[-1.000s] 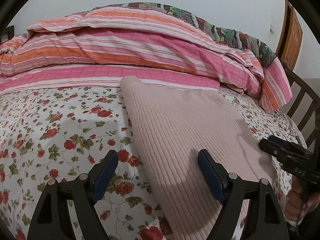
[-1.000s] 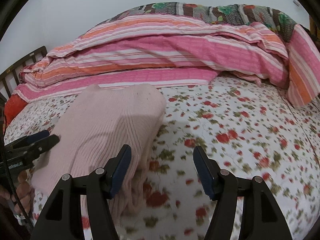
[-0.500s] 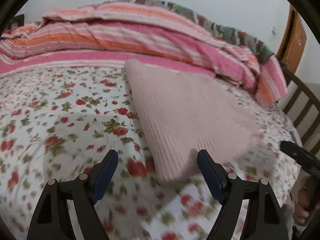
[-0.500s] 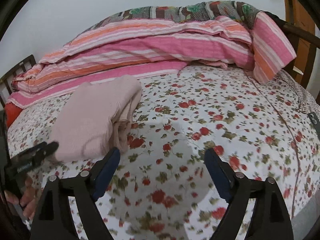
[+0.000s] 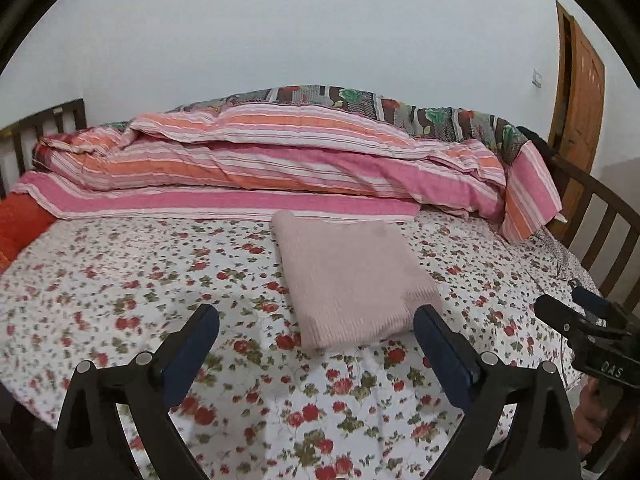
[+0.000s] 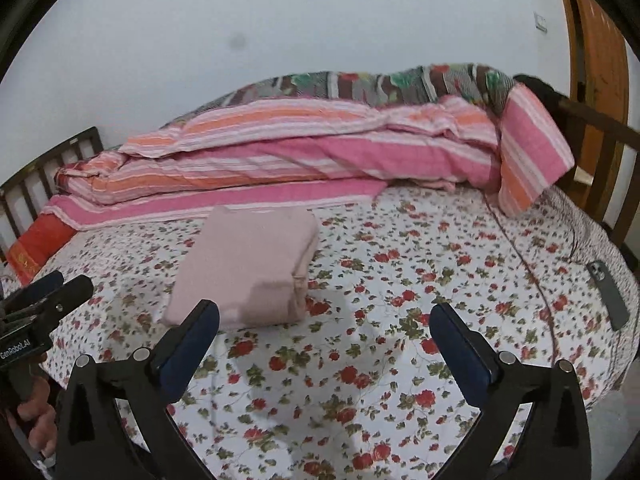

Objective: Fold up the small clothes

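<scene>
bedsheet point(image 5: 120, 288) with red flowers bears folded pink sweater point(image 5: 348, 280) below striped quilt point(image 5: 280, 160); both grippers' fingers point(image 5: 192, 344) just spread, empty.

Floral bedsheet point(image 5: 120, 288), white with red roses, spread flat over the bed. Striped pink-orange quilt point(image 5: 280, 164) bunched along the far edge, against the wall. Patchwork blanket point(image 6: 400, 80) on top of it, at the back. Red cushion point(image 6: 38, 242) at the far left corner. Dark wooden bed rail point(image 5: 608, 220) at right. Phone point(image 6: 608, 294) face down near the right edge, thin cable point(image 6: 524, 264) beside it. Wooden door point(image 5: 580, 88) behind.
</scene>
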Available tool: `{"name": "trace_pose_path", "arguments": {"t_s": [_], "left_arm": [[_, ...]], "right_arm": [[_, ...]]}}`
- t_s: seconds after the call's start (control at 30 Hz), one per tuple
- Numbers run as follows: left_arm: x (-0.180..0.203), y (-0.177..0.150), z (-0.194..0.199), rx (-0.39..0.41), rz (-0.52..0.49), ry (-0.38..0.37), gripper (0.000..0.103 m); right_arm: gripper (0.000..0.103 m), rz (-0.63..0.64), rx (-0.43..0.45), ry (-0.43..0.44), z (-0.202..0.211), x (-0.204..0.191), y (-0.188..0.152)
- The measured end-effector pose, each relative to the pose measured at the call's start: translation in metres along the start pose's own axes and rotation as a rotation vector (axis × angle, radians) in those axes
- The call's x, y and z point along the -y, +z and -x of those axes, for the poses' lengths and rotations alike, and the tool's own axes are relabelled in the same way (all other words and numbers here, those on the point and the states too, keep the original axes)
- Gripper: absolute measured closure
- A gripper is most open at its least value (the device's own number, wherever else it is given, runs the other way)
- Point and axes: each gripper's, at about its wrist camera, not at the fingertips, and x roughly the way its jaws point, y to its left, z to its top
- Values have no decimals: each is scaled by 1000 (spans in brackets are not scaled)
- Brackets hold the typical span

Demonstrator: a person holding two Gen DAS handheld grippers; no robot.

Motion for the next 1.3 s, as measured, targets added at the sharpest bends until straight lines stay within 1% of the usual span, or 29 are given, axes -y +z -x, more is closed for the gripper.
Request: {"name": "trace_pose_path", "arguments": {"t_s": [0.07,0.17,0.27,0.37,0.43,0.73,1.3], "left_arm": [[5,1,11,14,-7,21,5],[11,2,25,29,-7,28,5],[17,2,31,36,-29,44,5],[20,1,36,44,-28,39,5],[20,0,37,41,-23,35,5],[18,-1,38,39,-17,41,5],[13,1,42,54,-20,51,5]], "right_arm": [[0,15,15,-24,13,-5,1],[0,21,36,-20,27,-7,3],[0,33,44,-25,37,-11,4],[0,61,49,-12,43,-17,3],[0,70,51,-25,45,-19,2],[0,73,56,-16,50,-25,2],[0,66,52,-21,50,-22,3]]}}
